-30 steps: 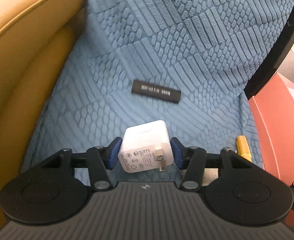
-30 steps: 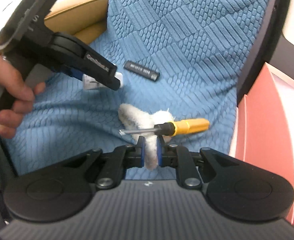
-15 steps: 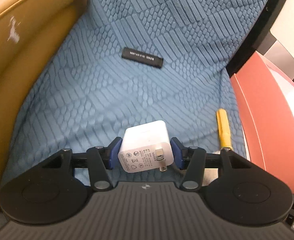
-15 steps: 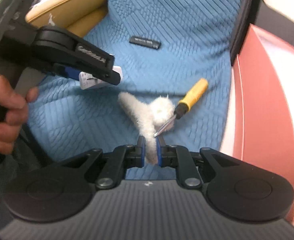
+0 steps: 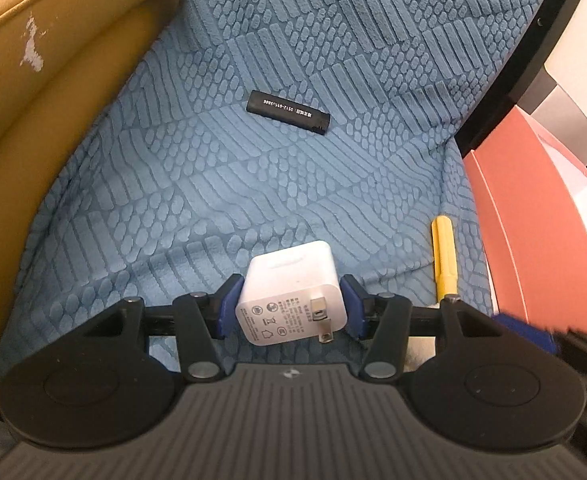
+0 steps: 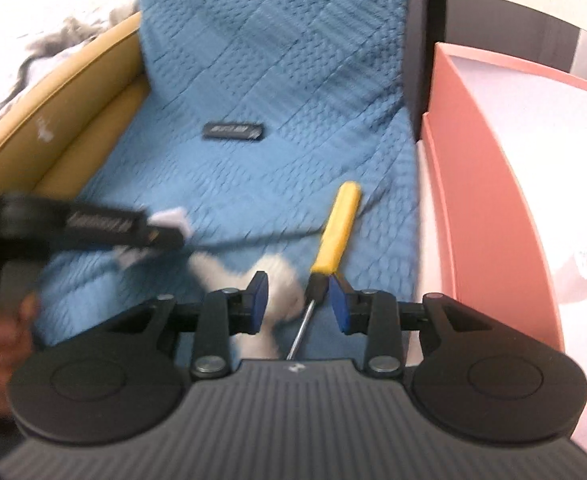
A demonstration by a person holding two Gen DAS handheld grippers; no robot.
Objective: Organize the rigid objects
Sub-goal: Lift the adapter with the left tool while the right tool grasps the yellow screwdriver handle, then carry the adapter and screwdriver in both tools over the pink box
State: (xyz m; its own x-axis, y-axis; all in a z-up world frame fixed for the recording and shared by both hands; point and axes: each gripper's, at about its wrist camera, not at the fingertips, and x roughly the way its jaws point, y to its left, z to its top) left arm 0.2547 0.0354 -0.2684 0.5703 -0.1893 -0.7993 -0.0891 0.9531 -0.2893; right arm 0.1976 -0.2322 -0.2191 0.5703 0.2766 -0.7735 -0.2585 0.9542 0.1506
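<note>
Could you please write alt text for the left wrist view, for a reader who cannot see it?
The left gripper is shut on a white USB wall charger, prongs facing the camera, above a blue textured seat cover. A black lighter lies farther back on the cover, a yellow-handled screwdriver at right beside a pink box.

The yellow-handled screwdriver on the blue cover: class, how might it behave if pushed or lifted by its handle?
The screwdriver looks rigid, so it should lift without bending. Its long, slim handle may roll if nudged sideways, though the textured blue cover probably damps that. Held by the handle alone, the steel shaft end may dip.
</note>
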